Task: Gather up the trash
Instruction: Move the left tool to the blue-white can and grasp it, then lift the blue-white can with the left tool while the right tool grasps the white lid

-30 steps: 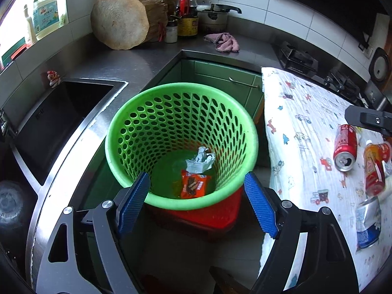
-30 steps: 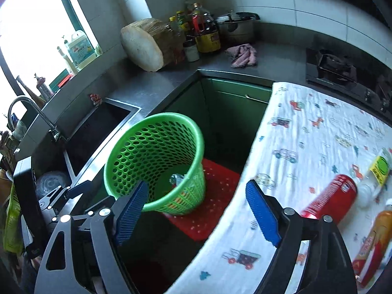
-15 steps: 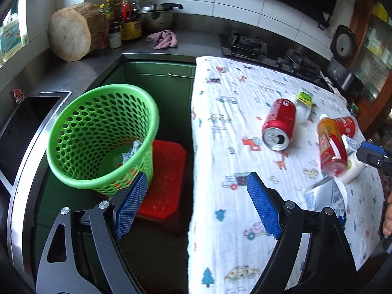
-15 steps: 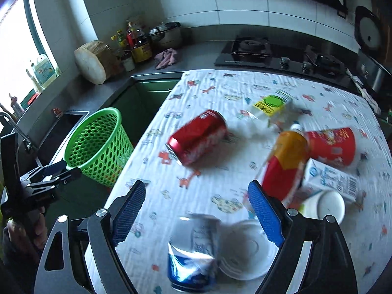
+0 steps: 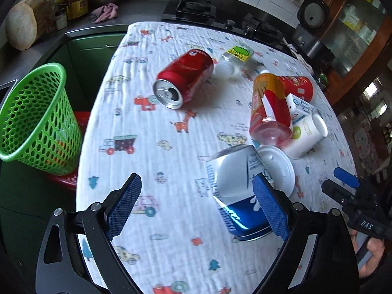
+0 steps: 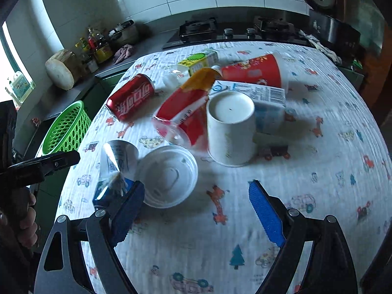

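Note:
Trash lies on a white printed tablecloth (image 5: pixel 152 147): a red cola can (image 5: pixel 183 78) (image 6: pixel 131 96), a crushed blue and silver can (image 5: pixel 235 188) (image 6: pixel 114 171), a white lid (image 6: pixel 169 176), a white paper cup (image 6: pixel 230 127), an orange-red bottle (image 5: pixel 269 107), a red cup (image 6: pixel 254 71) and a milk carton (image 6: pixel 254 91). A green basket (image 5: pixel 36 117) (image 6: pixel 66 129) stands left of the table. My left gripper (image 5: pixel 196 208) is open and empty above the cloth, its right finger beside the crushed can. My right gripper (image 6: pixel 196 208) is open and empty, near the lid.
A red stool (image 5: pixel 80 120) stands under the basket. The grey counter holds a wooden chopping block (image 5: pixel 24 27), bottles (image 5: pixel 73 2) and a pink rag (image 5: pixel 105 13). A gas hob (image 6: pixel 235 30) lies behind the table. A small yellow-green carton (image 5: pixel 238 52) lies beyond the cola can.
Both grippers have swung right from the green basket to above the table. The trash pile is now close in front of them. Both stay open and empty.

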`<act>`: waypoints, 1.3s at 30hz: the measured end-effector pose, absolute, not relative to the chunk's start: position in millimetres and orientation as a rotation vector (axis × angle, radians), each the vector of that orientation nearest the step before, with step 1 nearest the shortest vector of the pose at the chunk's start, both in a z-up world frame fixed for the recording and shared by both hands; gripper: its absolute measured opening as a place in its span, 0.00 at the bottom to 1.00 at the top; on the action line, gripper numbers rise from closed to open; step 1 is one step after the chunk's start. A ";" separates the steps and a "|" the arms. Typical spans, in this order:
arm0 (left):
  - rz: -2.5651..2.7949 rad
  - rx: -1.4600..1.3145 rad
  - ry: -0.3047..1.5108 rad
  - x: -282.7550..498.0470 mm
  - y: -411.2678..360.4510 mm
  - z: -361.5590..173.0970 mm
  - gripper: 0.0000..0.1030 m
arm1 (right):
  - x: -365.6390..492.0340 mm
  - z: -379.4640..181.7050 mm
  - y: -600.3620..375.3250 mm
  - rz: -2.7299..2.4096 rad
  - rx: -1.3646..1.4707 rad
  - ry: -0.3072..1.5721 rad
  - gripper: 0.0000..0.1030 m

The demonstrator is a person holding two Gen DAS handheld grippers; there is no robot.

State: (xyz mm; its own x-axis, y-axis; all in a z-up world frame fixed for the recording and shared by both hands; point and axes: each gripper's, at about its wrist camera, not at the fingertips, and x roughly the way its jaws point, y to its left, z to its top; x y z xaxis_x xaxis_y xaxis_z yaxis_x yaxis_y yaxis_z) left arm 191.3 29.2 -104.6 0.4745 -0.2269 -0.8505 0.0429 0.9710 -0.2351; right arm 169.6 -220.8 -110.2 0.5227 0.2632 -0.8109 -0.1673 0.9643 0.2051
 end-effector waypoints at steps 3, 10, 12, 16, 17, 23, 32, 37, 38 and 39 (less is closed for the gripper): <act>-0.174 -0.167 1.092 196.5 5.9 -111.5 0.91 | 159.8 -114.3 -241.0 0.229 0.137 0.988 0.82; -0.173 -0.167 1.163 210.3 -23.6 -128.2 0.92 | 143.9 -121.7 -267.3 0.197 0.172 0.998 0.82; -0.166 -0.159 1.174 212.9 -29.1 -132.5 0.92 | 141.9 -124.5 -271.5 0.195 0.178 1.003 0.82; -0.163 -0.155 1.195 216.6 -38.9 -139.8 0.91 | 137.8 -128.7 -273.4 0.197 0.183 1.011 0.82; -0.165 -0.154 1.198 217.3 -40.2 -140.9 0.90 | 137.2 -129.4 -273.9 0.199 0.184 1.011 0.82; -0.173 -0.129 1.184 216.5 -45.5 -140.4 0.82 | 136.7 -132.6 -272.0 0.203 0.186 1.018 0.82; -0.187 -0.138 1.222 217.1 -44.8 -150.6 0.73 | 138.7 -135.8 -259.8 0.218 0.173 1.027 0.82; -0.190 -0.137 1.219 218.1 -44.7 -152.4 0.73 | 137.8 -138.0 -256.3 0.219 0.170 1.034 0.82; -0.191 -0.134 1.222 218.2 -44.9 -153.2 0.73 | 137.9 -138.4 -255.6 0.220 0.170 1.035 0.82; -0.191 -0.131 1.219 218.2 -45.5 -153.6 0.73 | 137.9 -138.9 -254.8 0.220 0.169 1.036 0.82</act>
